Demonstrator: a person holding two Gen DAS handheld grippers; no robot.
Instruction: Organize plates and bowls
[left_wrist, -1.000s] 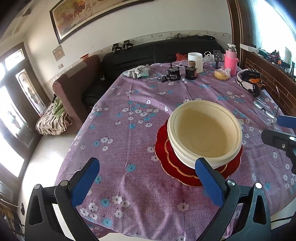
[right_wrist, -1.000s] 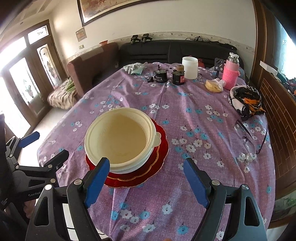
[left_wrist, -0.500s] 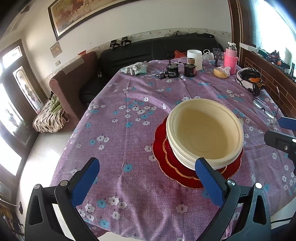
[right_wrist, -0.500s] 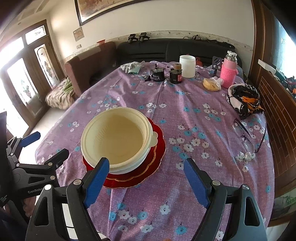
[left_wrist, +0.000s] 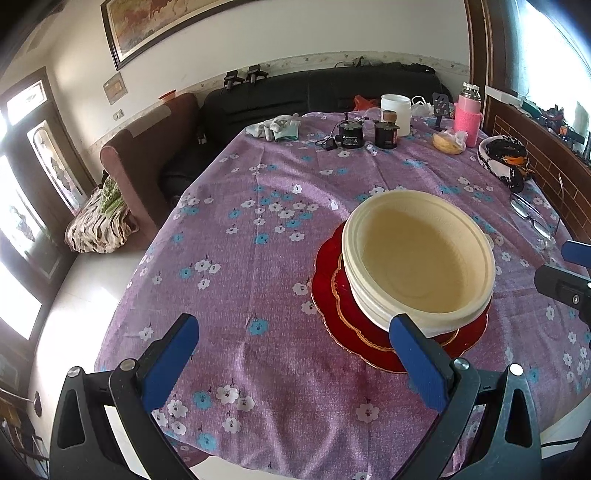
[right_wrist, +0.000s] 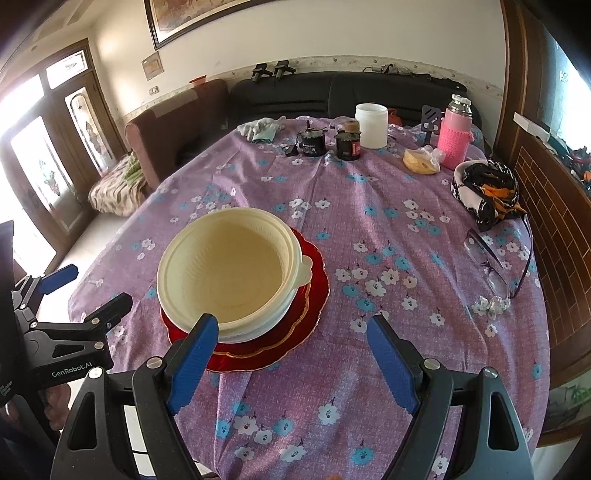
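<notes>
Stacked cream bowls (left_wrist: 417, 254) sit on stacked red plates (left_wrist: 328, 291) with gold rims, on a purple flowered tablecloth (left_wrist: 258, 258). The same stack shows in the right wrist view, bowls (right_wrist: 229, 269) on plates (right_wrist: 291, 339). My left gripper (left_wrist: 295, 354) is open and empty, above the near table edge, left of the stack. My right gripper (right_wrist: 291, 354) is open and empty, just in front of the stack's right side. Each gripper shows at the edge of the other's view.
At the far end stand a white jar (right_wrist: 371, 125), a pink bottle (right_wrist: 455, 136), two dark canisters (right_wrist: 347, 146), a cloth (right_wrist: 260, 129) and a bagged snack (right_wrist: 421, 160). A patterned helmet-like object (right_wrist: 484, 195) and glasses (right_wrist: 491, 269) lie right. Sofas stand behind and left.
Both grippers have drawn back and risen slightly from the stack, so more of the table shows. The bowls and plates have not moved.
</notes>
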